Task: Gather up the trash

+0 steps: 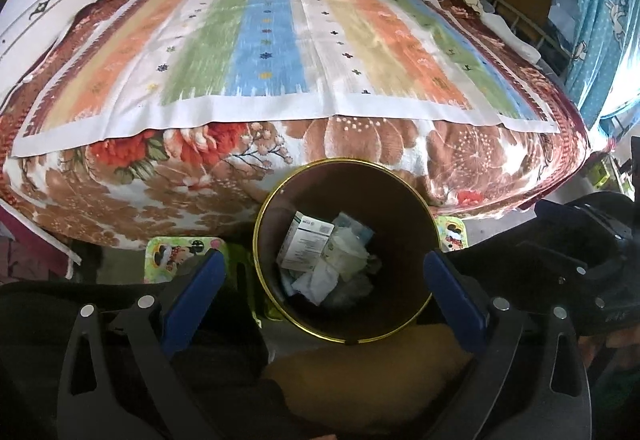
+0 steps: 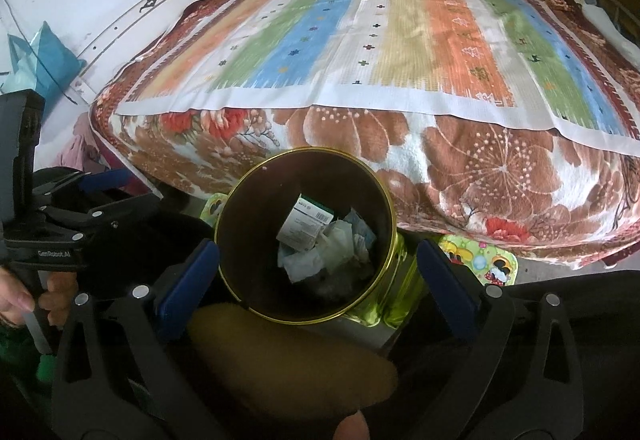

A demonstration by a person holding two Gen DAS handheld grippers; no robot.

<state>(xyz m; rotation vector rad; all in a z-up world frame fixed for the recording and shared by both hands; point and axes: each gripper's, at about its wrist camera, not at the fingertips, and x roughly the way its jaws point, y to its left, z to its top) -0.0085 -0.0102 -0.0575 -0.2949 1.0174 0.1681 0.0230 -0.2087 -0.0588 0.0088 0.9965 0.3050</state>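
A round dark bin with a gold rim stands on the floor against the bed's near side. In it lie a white printed carton and crumpled paper and wrappers. My left gripper hangs above the bin mouth, open wide, its blue pads bare. In the right wrist view the same bin holds the carton. My right gripper hovers over it, open wide, with nothing between its pads. A hand grips the left tool's black frame at the left edge.
The bed has a floral blanket and a striped cloth on top. A cartoon mat lies on the floor under the bin. A mustard-coloured rounded shape sits just below the grippers. A teal bag hangs at the left wall.
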